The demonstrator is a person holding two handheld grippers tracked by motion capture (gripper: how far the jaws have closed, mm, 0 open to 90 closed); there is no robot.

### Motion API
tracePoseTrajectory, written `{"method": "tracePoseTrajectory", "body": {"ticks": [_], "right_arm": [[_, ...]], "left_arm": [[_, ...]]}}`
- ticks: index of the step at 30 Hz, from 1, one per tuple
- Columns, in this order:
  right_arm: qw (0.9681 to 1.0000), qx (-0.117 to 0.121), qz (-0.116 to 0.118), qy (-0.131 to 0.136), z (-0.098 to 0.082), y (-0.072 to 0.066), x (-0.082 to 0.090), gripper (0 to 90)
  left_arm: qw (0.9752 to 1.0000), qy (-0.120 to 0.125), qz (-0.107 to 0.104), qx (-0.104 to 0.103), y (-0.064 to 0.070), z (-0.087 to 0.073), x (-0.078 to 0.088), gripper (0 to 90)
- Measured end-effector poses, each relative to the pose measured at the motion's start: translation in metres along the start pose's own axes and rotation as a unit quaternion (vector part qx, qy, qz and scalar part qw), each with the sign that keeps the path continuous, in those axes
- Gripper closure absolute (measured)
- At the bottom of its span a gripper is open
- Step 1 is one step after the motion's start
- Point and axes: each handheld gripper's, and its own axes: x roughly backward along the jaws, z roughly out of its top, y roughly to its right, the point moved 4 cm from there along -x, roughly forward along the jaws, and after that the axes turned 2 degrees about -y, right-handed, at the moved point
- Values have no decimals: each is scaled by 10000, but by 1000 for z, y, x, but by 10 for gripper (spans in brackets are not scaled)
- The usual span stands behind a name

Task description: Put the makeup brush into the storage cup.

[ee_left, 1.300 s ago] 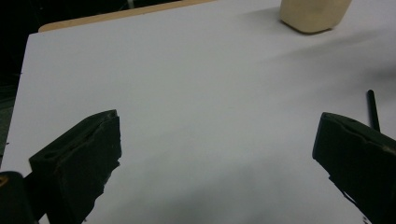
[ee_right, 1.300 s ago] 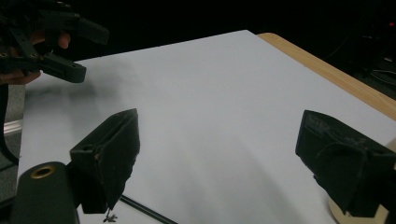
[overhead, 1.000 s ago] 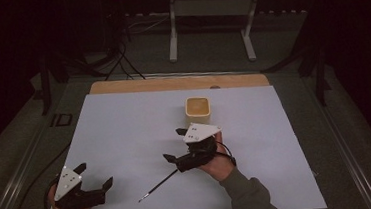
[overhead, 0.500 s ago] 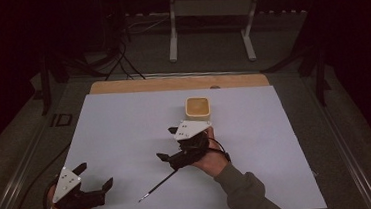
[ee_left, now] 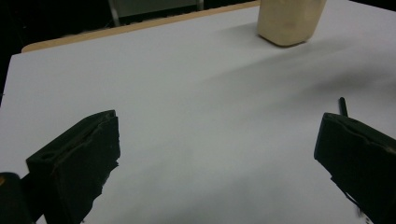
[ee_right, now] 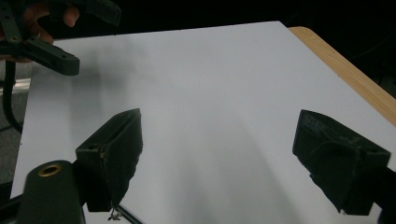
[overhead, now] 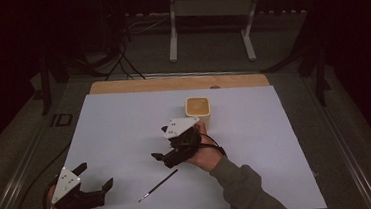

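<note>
The right claw (overhead: 163, 157), jaws wide and empty, is drifting left above the thin black brush (overhead: 158, 185); the left claw (overhead: 97, 179) is staying parked, open and empty.

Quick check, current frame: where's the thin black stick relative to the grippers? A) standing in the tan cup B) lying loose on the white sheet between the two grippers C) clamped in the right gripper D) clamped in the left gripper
B: in the high view the thin black stick lies flat on the white sheet between the left gripper and the right gripper, both with jaws open and apart from it.
</note>
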Motion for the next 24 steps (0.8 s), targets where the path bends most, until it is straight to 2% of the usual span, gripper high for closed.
{"method": "tracePoseTrajectory", "body": {"ticks": [12, 20, 24], "right_arm": [[9988, 314, 179, -332, 14, 1, -1, 157], [9969, 431, 312, -586, 16, 2, 2, 156], [9943, 561, 451, -783, 16, 0, 0, 156]], "left_arm": [[10000, -11, -3, -17, 0, 0, 0, 16], [10000, -6, -4, -6, -1, 0, 0, 16], [10000, -11, -5, -14, 0, 0, 0, 16]]}}
